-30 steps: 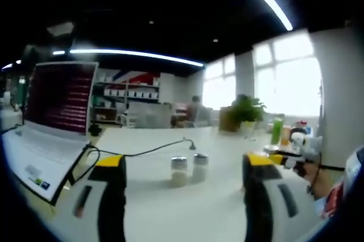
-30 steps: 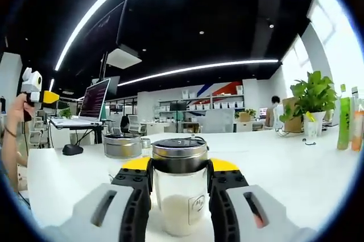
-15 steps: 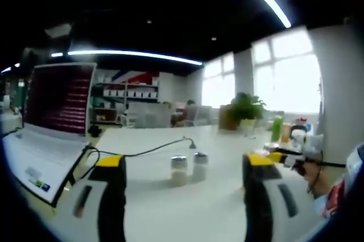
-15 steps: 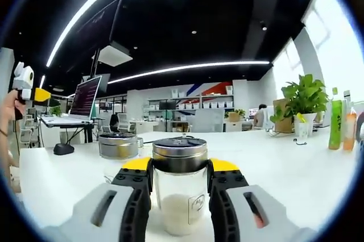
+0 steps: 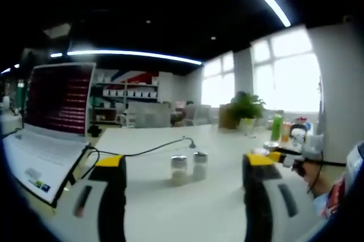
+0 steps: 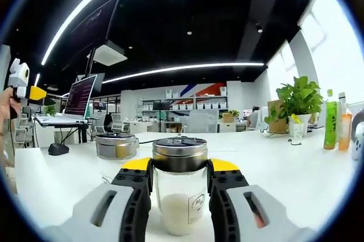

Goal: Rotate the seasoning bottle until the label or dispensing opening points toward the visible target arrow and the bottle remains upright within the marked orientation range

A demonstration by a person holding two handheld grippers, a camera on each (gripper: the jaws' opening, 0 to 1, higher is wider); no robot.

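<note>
Left tool (image 5: pixel 181 182) hangs wide open above the worktop (image 5: pixel 165 208), two jars at its 12 o'clock, well apart. Right tool (image 6: pixel 180 188) clamps the upright seasoning bottle (image 6: pixel 180 188); second jar (image 6: pixel 116 146) at 10 o'clock.

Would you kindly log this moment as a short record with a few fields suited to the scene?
held item: clear glass seasoning bottle with a metal lid, upright, pale powder at its bottom
right gripper: shut on the bottle, yellow-tipped fingers at either side
left gripper: open, holding nothing, above the white table
neighbour: second metal-lidded jar, behind and left of the held bottle
background: open laptop, potted green plant
target arrow: cannot be seen
</note>
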